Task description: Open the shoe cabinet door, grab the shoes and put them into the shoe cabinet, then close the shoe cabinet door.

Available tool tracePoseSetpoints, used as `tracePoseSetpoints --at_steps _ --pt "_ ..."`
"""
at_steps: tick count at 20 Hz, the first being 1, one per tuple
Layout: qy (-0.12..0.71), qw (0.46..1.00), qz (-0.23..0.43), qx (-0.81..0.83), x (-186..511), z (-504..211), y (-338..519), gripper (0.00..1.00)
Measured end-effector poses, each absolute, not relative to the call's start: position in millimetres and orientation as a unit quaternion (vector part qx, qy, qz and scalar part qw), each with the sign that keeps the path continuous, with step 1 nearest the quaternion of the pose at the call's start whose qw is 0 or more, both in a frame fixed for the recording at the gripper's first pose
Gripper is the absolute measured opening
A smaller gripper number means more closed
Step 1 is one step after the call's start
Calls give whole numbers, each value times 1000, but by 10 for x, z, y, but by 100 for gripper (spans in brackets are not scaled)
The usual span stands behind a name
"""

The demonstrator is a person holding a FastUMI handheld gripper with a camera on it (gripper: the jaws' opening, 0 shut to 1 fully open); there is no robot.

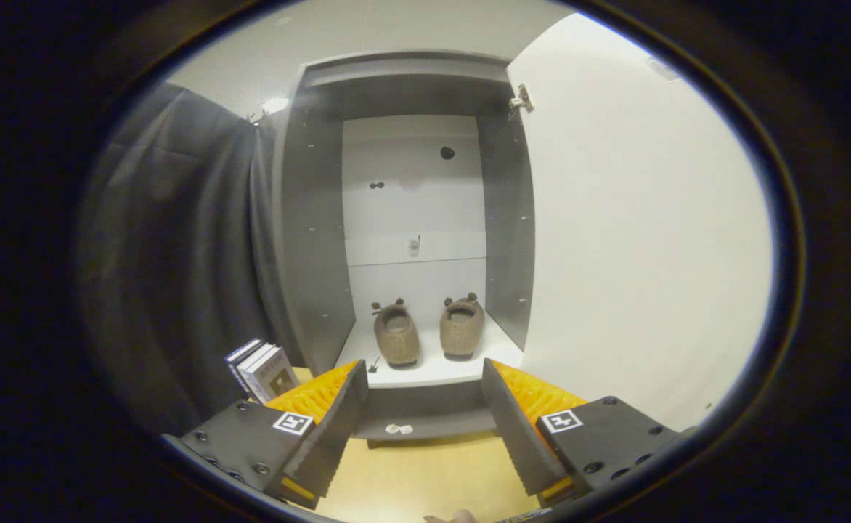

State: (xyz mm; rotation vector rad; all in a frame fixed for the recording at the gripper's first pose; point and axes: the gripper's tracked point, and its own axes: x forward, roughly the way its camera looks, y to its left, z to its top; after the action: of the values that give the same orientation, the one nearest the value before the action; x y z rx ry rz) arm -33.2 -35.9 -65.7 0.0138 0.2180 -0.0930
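Gripper [422,381] fingers spread wide, holding nothing. Both shoes [429,330] sit at 12 o'clock on the cabinet [316,240] shelf, away from its edges. Door [636,240] stands open at 2 o'clock.

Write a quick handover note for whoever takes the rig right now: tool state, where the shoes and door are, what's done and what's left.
Tool: open, holding nothing, fingers spread just in front of the shoe cabinet.
Shoes: left shoe and right shoe sit side by side on the cabinet's bottom shelf, beyond the fingers.
Door: swung wide open to the right.
Done: door opened, both shoes inside.
Left: close the door.
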Motion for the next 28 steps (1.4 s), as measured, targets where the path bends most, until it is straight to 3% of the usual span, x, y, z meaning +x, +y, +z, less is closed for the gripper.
tracePoseSetpoints --at_steps 7,15,21,28 --pt "54 994 -94 30 -1572 -320 -814 98" --pt "39 983 -179 7 -2350 -12 -2465 97" --pt "31 984 -175 -24 -2002 61 -3546 96" --pt "19 994 -102 -32 -955 27 -3760 96"
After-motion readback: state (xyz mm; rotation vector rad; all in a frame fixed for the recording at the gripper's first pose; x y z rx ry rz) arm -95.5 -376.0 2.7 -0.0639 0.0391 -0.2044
